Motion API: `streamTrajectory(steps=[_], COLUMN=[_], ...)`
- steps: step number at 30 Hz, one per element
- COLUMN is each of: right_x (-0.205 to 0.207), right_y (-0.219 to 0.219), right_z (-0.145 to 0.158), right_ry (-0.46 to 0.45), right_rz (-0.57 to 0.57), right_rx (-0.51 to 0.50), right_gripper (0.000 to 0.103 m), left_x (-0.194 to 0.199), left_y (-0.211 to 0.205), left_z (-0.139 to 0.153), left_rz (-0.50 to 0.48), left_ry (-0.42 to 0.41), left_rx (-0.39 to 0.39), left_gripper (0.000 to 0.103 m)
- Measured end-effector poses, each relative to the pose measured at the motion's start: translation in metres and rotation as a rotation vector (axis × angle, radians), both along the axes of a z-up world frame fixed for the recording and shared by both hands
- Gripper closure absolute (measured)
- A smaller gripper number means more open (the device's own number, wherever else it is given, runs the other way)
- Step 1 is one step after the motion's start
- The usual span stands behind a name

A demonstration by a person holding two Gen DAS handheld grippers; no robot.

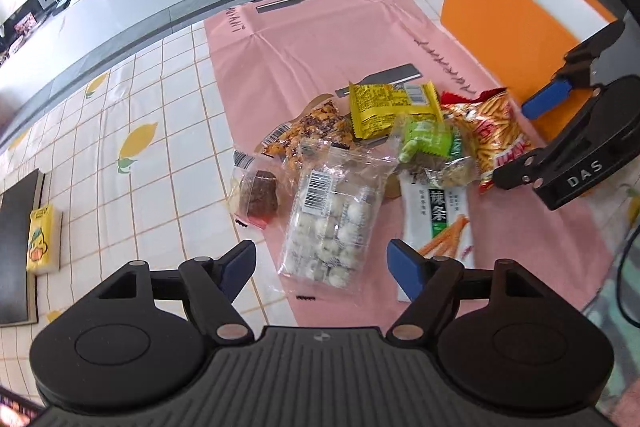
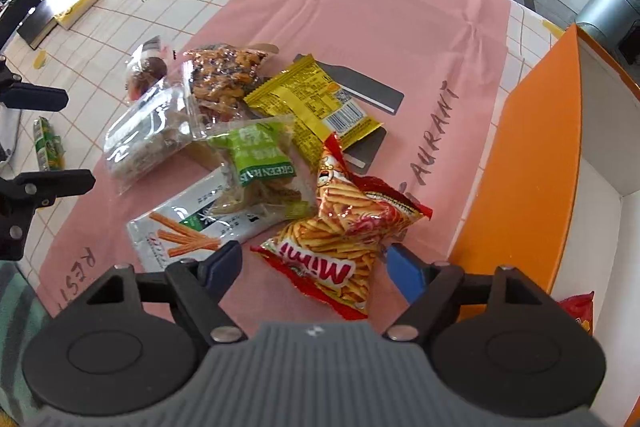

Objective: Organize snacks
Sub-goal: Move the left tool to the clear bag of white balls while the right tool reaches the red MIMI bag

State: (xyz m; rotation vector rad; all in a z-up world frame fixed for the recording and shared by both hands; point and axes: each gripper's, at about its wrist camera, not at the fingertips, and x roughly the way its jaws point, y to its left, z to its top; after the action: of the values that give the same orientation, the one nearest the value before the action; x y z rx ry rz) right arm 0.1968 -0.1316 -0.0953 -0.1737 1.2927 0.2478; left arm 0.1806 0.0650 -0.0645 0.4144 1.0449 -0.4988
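Note:
A pile of snack packets lies on a pink mat. My left gripper is open, its fingers either side of the near end of a clear bag of white balls. My right gripper is open around the near end of the red Mimi stick snack bag; this gripper also shows in the left wrist view. In the pile are a yellow packet, a green packet, a white stick-snack pouch, a nut bar and a brown cake.
An orange box with a white inside stands open on the right; a red packet lies in it. A black book and yellow tissue pack lie at the left. A green packet lies off the mat.

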Motion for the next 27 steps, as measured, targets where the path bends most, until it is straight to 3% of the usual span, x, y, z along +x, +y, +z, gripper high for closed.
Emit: streamTrajectory(steps=[14,16,19,27], right_x=[0.018,0.019,0.018,0.013], right_y=[0.003,0.006,0.007,0.002], right_z=[-0.023,-0.025,-0.029,-0.027], right_ry=[0.062,0.074,0.083,0.059], right_rz=[0.019,0.03,0.035,0.033], right_rx=[-0.031,-0.033,-0.034,-0.02], right_gripper=[0.026,0.034,0.037,0.048], left_x=[0.028,0.03,0.032,0.03], left_y=[-0.01,-0.012,-0.015,-0.016], left_z=[-0.034,-0.037,-0.042,-0.047], left_rz=[-0.036,-0.035,-0.037,-0.011], left_ry=[0.04,0.051,0.058,0.063], left_rx=[-0.016,-0.025,-0.023,-0.036], left_gripper=[0.015,0.015,0.015,0.032])
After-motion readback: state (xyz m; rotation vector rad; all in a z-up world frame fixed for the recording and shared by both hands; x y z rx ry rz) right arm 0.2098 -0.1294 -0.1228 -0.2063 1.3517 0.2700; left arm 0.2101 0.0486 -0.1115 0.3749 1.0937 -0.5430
